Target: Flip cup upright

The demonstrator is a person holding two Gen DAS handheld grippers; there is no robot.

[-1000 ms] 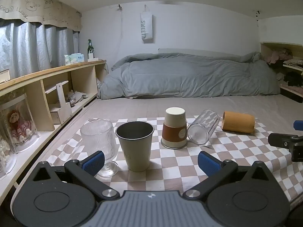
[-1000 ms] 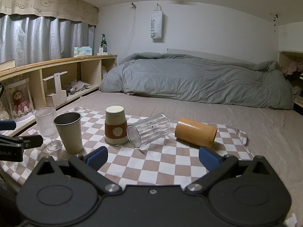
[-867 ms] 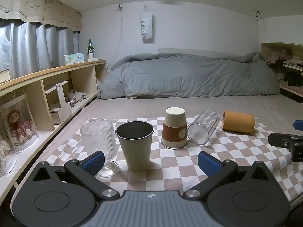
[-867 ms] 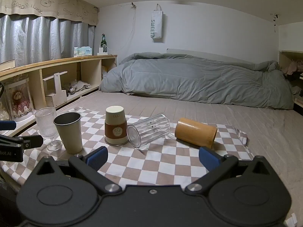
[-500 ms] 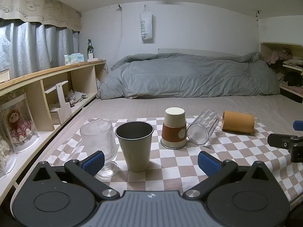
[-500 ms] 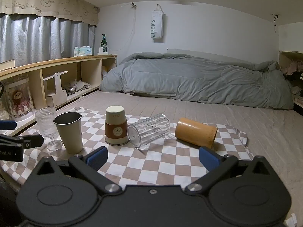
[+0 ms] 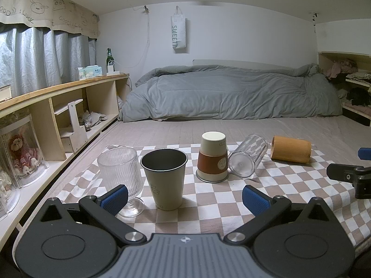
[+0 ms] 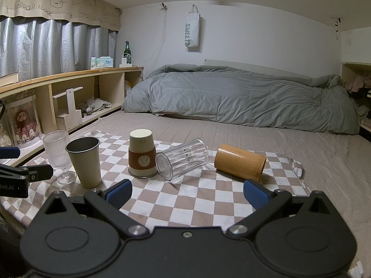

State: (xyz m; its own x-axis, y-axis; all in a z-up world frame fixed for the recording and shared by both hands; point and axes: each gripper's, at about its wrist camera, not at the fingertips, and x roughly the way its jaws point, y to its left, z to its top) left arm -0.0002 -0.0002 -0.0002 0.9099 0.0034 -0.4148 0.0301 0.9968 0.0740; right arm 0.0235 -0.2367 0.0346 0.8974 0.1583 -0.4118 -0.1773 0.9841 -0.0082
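On a brown and white checkered cloth (image 7: 289, 185) (image 8: 208, 199) stand a ribbed stemmed glass (image 7: 120, 173) (image 8: 59, 155) and a metal cup (image 7: 165, 176) (image 8: 85, 161), both upright. A paper cup with a brown sleeve (image 7: 212, 157) (image 8: 142, 154) stands upside down. A clear plastic cup (image 7: 248, 158) (image 8: 182, 158) and a bamboo cup (image 7: 291, 149) (image 8: 240, 162) lie on their sides. My left gripper (image 7: 184, 199) is open and empty, near the metal cup. My right gripper (image 8: 187, 193) is open and empty, in front of the clear cup.
The cloth lies on a bed with a grey duvet (image 7: 231, 97) at the far end. A wooden shelf unit (image 7: 58, 115) with boxes and a doll runs along the left. The other gripper shows at each view's edge, in the left wrist view (image 7: 352, 173) and the right wrist view (image 8: 18, 173).
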